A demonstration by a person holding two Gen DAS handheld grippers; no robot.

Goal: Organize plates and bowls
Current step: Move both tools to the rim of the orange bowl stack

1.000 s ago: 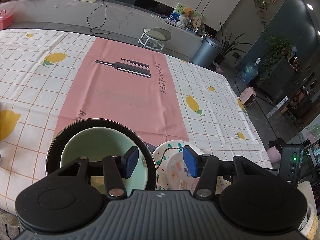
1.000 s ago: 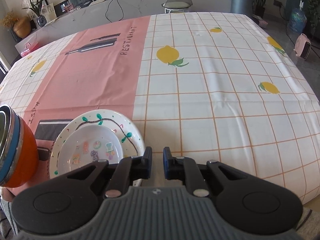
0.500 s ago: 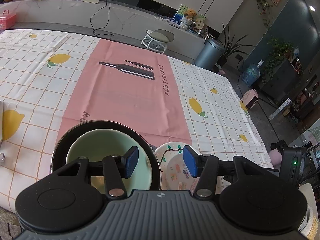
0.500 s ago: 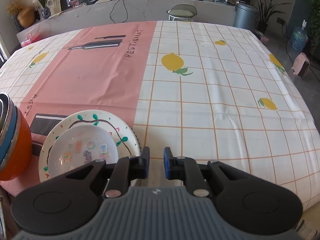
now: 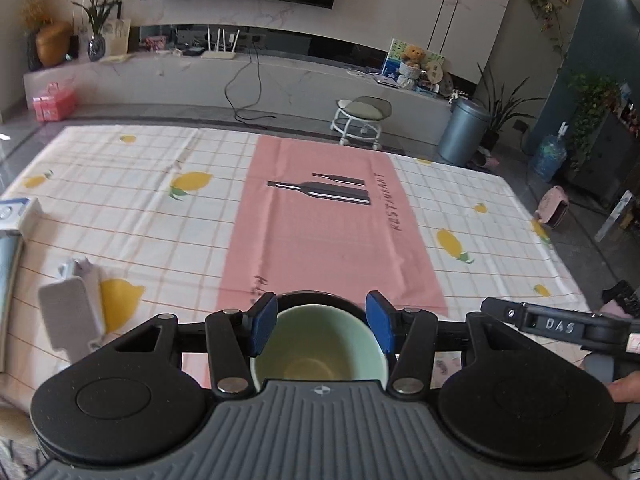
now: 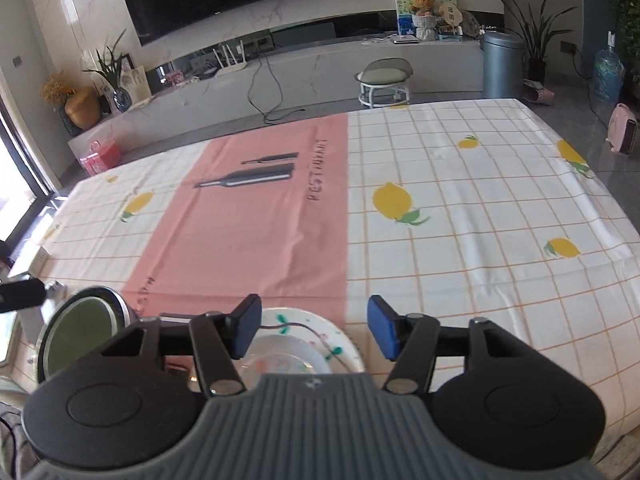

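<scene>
Both grippers are standing released above the stacked dishes at the near table edge.

The tablecloth [image 6: 460,216] is lying loose, so a dragged dish could be snagging it. The plate stack [image 6: 340,344] is sitting close to that edge; a nudge could be tipping it off. The right gripper [image 6: 314,330], jaws just having been opening, is gripping nothing. The left gripper [image 5: 322,326] is hanging open over the green bowl [image 5: 320,356] nested in a dark bowl [image 5: 316,297]. Both stacks are being cut off by the gripper bodies.
</scene>
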